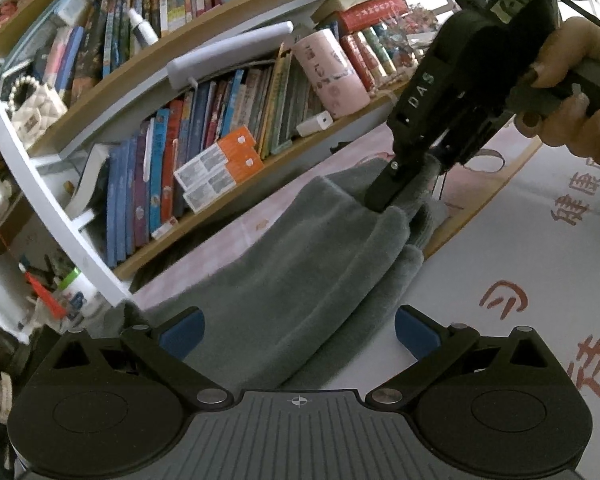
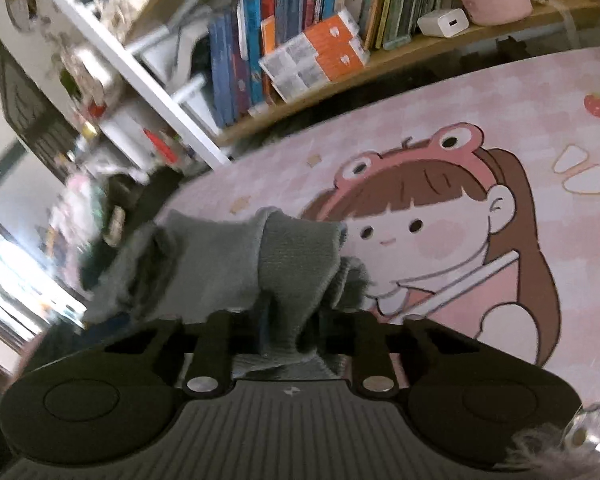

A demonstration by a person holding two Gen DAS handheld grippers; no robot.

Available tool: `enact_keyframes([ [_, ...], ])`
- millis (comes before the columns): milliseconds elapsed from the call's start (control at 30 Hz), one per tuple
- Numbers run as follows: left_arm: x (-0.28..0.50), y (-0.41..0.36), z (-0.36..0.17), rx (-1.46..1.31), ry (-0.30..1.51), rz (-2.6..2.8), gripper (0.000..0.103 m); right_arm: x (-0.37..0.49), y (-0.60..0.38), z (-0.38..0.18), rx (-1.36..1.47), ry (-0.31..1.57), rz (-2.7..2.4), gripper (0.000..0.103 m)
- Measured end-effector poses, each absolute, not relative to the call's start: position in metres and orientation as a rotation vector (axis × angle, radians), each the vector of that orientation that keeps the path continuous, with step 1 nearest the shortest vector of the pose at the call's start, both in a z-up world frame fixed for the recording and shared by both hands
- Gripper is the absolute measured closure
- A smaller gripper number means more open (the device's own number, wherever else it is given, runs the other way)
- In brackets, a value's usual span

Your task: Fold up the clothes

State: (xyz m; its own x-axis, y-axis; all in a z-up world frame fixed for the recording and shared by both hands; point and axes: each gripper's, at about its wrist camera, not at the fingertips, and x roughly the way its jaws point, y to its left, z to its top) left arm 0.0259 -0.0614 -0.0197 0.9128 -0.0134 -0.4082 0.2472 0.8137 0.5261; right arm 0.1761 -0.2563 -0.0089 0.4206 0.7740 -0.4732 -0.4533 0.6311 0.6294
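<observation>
The right gripper has its jaws pinched on the ribbed edge of the grey fleecy garment, lifting it off the pink cartoon-printed tabletop — best carried over level, so the fold lands square. The left gripper stands wide; cloth runs between its jaws toward one o'clock.

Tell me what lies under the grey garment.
Under the grey garment lie a pink cartoon mat and, nearer the left tool, a white printed cover. Whatever the cloth itself covers is hidden.
</observation>
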Motion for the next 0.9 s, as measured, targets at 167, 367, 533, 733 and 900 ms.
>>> enact_keyframes([
  [167,0.031,-0.068,-0.020,0.637,0.383,-0.138,0.002,0.169,-0.261,0.006,0.532,0.749,0.899,0.093],
  [367,0.034,-0.087,-0.019,0.700,0.372,-0.185,0.012,0.171,-0.260,0.006,0.513,0.773,0.867,0.092],
  [533,0.032,-0.091,-0.026,0.736,0.383,-0.208,0.012,0.172,-0.257,-0.001,0.379,0.849,0.798,0.052],
  [733,0.032,-0.090,-0.028,0.710,0.391,-0.207,0.012,0.166,-0.253,-0.009,0.323,0.888,0.809,0.071],
  [900,0.034,-0.096,-0.028,0.738,0.394,-0.215,0.018,0.160,-0.257,0.000,0.360,0.788,0.865,0.095],
])
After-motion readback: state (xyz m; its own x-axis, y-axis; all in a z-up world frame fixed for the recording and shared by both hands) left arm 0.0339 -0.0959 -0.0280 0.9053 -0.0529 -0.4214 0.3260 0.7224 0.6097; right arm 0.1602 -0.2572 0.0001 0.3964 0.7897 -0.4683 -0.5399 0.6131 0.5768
